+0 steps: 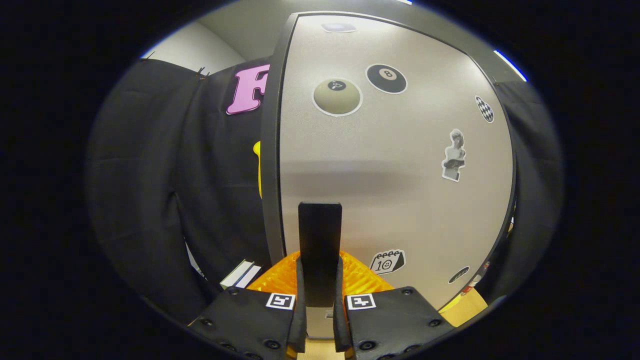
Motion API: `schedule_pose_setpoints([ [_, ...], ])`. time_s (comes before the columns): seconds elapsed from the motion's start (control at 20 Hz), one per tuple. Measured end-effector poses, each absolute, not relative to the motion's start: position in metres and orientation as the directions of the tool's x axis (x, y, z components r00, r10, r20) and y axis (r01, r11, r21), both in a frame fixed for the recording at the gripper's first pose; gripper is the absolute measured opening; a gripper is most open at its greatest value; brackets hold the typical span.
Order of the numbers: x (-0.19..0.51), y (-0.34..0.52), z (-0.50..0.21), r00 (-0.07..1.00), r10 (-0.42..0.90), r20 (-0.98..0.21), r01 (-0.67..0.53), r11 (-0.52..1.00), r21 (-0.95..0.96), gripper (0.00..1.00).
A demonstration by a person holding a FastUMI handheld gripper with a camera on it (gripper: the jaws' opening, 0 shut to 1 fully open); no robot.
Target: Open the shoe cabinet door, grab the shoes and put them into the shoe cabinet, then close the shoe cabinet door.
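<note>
The shoe cabinet door (395, 190), a pale grey panel with a dark frame and several stickers, stands right ahead of me and takes up most of the view. Its black upright handle (320, 245) sticks out from the lower part of the panel. My gripper (320, 290) is shut on that handle, with both fingers pressed on its lower half from either side. No shoes are in sight.
Black cloth hangs to the left of the door and beyond its right edge. A light wooden surface (465, 310) lies below the door at the right. Something flat and white (240, 275) lies low at the left, by the cloth.
</note>
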State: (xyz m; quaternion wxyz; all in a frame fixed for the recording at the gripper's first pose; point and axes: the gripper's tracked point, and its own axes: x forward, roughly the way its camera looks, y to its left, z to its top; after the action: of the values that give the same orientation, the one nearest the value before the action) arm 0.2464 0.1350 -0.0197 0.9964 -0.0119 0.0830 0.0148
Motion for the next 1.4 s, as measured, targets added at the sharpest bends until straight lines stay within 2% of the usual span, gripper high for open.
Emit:
schedule_pose_setpoints([
  [0.25,0.243,0.137,-0.020,0.980,0.084,-0.178,-0.090,0.996,-0.023,0.05],
  [1.0,0.173,0.117,-0.013,0.963,0.237,-0.131,-0.237,0.971,0.011,0.05],
  [1.4,0.140,0.092,-0.009,0.959,0.265,-0.105,-0.265,0.964,0.015,0.05],
])
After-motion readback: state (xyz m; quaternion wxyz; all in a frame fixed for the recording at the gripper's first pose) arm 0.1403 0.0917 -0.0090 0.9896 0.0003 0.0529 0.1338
